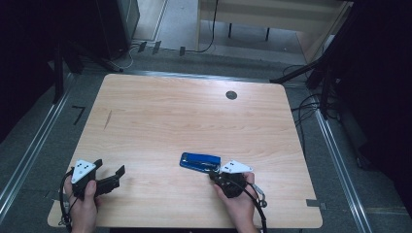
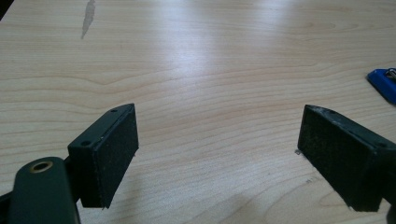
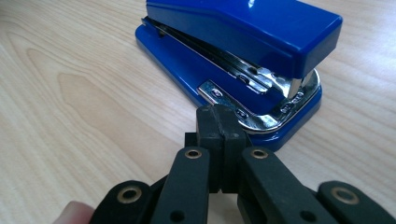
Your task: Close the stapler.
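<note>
— One stapler (image 1: 199, 162), is that right?

— Yes, a glossy blue one with a chrome magazine and anvil plate showing between its top arm and its base. It lies flat on the bench (image 1: 184, 116), near the front edge and a little right of the middle, its long side running left to right.

— How do the right tongs (image 1: 217, 171) stand to it?

— Pressed together, pads flat against each other with nothing between them. In the right gripper view their tips (image 3: 221, 123) sit at the stapler's (image 3: 243, 51) front end, right by the chrome plate; whether they touch it I cannot tell.

— And the hand behind them?

— The right hand (image 1: 239, 200) comes in from the near edge, fingers wrapped round the tool's body, which points up and left toward the stapler.

— The other side?

— The left tongs (image 1: 111, 171) are spread wide and empty, low over the near left of the bench, well apart from the stapler. In the left gripper view bare wood shows between the two pads (image 2: 116, 154), and the blue stapler (image 2: 383, 83) peeks in at the far right. The left hand (image 1: 83, 206) grips that tool from the near left corner.
</note>
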`<control>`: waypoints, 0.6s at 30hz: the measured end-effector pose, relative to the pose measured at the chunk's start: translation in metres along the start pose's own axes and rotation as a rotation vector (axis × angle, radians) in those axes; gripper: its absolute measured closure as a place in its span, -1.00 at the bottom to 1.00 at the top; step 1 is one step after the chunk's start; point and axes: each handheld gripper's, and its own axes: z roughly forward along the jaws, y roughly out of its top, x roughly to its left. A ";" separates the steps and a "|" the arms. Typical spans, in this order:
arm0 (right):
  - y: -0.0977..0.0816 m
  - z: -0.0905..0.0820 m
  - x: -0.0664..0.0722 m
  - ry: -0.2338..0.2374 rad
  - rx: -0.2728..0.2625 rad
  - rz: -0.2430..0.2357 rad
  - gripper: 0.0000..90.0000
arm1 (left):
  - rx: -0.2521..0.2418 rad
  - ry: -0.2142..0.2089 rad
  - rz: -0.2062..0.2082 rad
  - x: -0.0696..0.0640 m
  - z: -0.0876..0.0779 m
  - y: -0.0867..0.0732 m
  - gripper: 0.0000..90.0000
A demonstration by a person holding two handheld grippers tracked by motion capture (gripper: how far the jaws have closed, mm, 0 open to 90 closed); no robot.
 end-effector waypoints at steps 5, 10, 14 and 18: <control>0.002 0.001 -0.005 -0.003 -0.005 0.019 1.00 | -0.001 0.008 0.004 -0.001 0.000 0.000 -0.71; 0.003 0.002 -0.007 -0.007 -0.005 0.017 1.00 | 0.004 0.012 0.005 -0.001 0.002 0.001 -0.71; 0.004 0.003 -0.009 -0.011 -0.005 0.027 1.00 | 0.008 0.012 0.004 -0.002 0.003 0.001 -0.71; 0.005 0.004 -0.011 -0.015 -0.007 0.023 1.00 | 0.005 0.018 -0.002 -0.001 0.003 0.001 -0.71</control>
